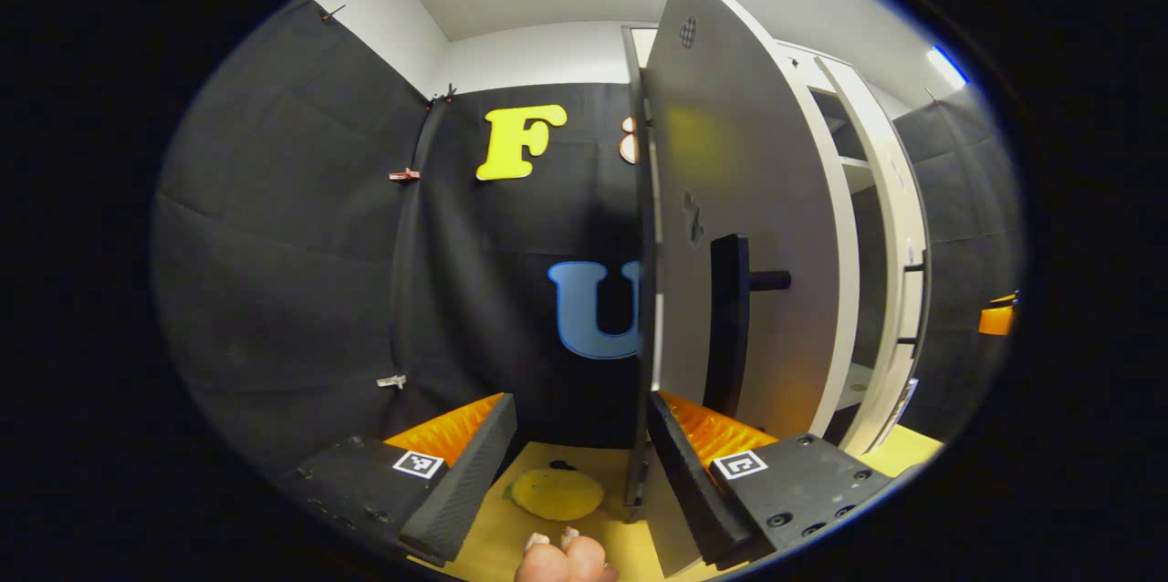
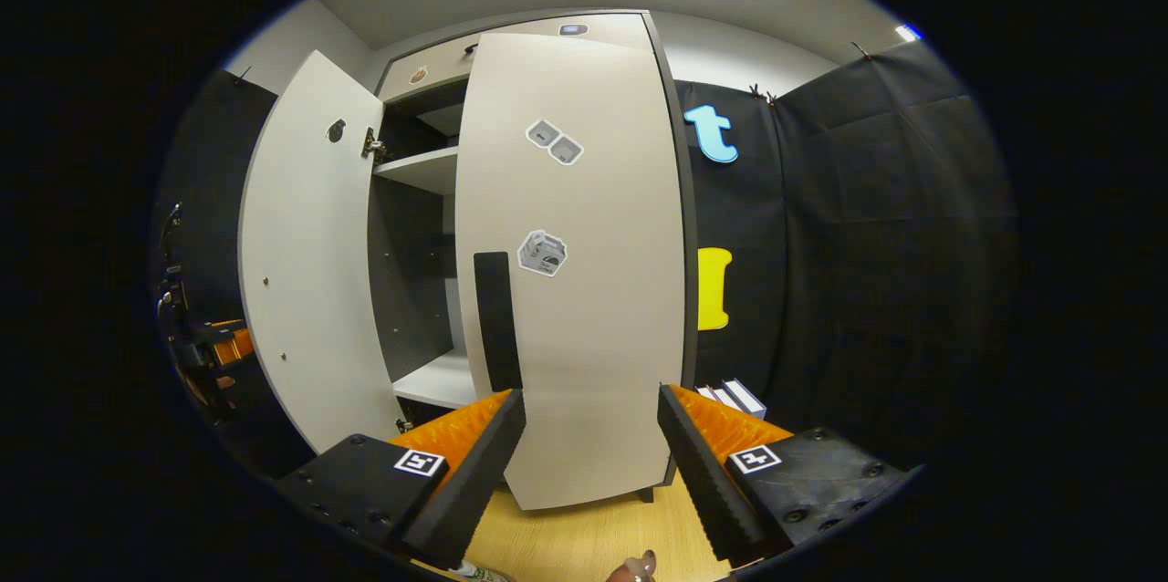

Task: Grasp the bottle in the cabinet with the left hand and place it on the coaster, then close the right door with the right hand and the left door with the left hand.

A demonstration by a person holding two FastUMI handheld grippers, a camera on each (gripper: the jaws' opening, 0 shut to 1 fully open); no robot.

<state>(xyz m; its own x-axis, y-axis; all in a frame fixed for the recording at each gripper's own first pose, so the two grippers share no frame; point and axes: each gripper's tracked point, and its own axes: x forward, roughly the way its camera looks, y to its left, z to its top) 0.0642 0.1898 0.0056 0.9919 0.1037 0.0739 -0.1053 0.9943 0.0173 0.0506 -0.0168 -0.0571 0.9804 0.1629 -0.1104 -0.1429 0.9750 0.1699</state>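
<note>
gaping wide, left gripper (image 1: 580,450) straddling flat left door (image 1: 730,199) edge, right gripper (image 2: 591,450) gaping before smooth right door (image 2: 593,290)

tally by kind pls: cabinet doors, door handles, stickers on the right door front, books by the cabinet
Cabinet doors: 2, left door, right door
Door handles: 2
Stickers on right door: 2
Books: 3
Total: 9
</note>
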